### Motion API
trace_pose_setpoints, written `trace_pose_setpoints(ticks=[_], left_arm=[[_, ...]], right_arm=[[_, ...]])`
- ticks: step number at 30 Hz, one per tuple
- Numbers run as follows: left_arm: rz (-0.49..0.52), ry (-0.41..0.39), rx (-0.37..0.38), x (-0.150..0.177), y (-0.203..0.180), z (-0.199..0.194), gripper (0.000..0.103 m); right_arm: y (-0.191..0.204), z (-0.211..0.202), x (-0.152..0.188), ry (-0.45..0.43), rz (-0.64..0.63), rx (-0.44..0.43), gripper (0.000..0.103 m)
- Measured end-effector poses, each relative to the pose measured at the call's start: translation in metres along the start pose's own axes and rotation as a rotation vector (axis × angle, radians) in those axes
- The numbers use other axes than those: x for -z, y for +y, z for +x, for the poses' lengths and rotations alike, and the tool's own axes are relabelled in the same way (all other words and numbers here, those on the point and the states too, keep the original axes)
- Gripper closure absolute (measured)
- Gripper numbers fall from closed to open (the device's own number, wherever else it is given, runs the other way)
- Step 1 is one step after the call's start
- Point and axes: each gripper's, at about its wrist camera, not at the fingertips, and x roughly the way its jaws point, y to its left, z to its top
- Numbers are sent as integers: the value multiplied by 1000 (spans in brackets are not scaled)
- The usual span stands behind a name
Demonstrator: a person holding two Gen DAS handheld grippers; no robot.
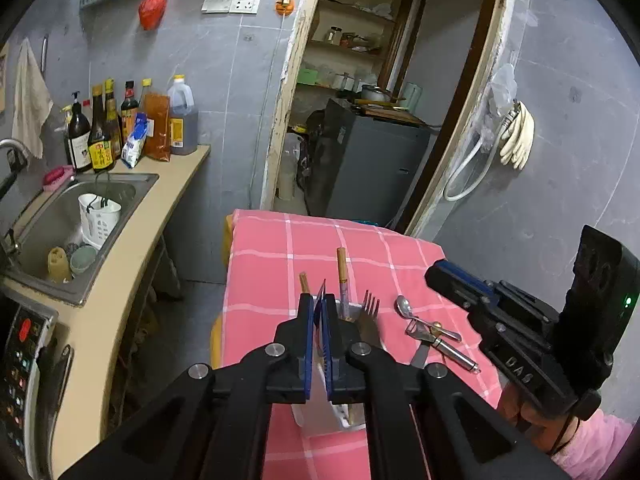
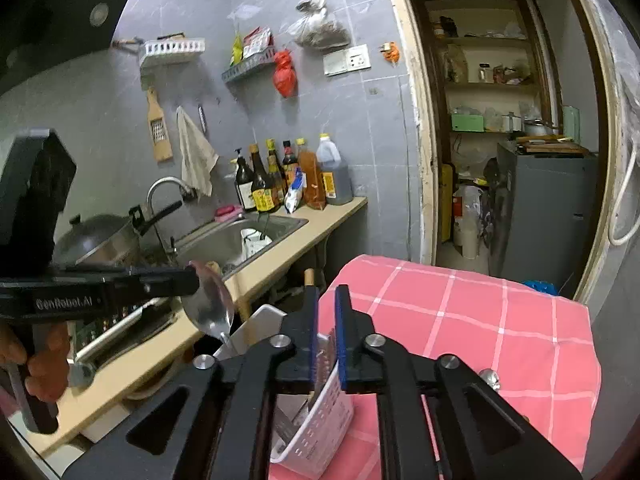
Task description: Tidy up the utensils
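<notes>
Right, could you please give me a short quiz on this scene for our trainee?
1. True or false: the small spoon lies on the pink tablecloth.
2. What does the left gripper hold? A) a fork B) a big spoon C) a knife
3. What do the chopsticks stand in?

Key: 1 true; 2 B; 3 the white basket.

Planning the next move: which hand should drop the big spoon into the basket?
Left. The left tongs already grip the spoon just above the white basket. The right tongs hover nearby, apparently holding nothing.
</notes>
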Motion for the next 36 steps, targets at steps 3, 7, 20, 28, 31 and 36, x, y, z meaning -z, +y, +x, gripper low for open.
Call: trace_pose_setpoints(ticks=[3,7,20,28,31,36], left_arm=[[-11,-14,12,-1,-3,-2,95],[5,-37,14,-4,-12,-5,94],[18,-145,102,-14,-76,7,32],[40,-108,147,-10,-125,48,15],[32,-60,160,-7,-139,74,15],[-2,32,159,8,-153,117,15]], right_arm=[[-8,-13,-6,-46,25,13,64],[-19,-32,-16,-97,46,51,58],[-88,-106,-22,-202,95,259,7],[-159,-124,8,-110,182,367,2],[-185,-118,23,-53,223,373,2],[-221,-99,57,50,282,358,2]])
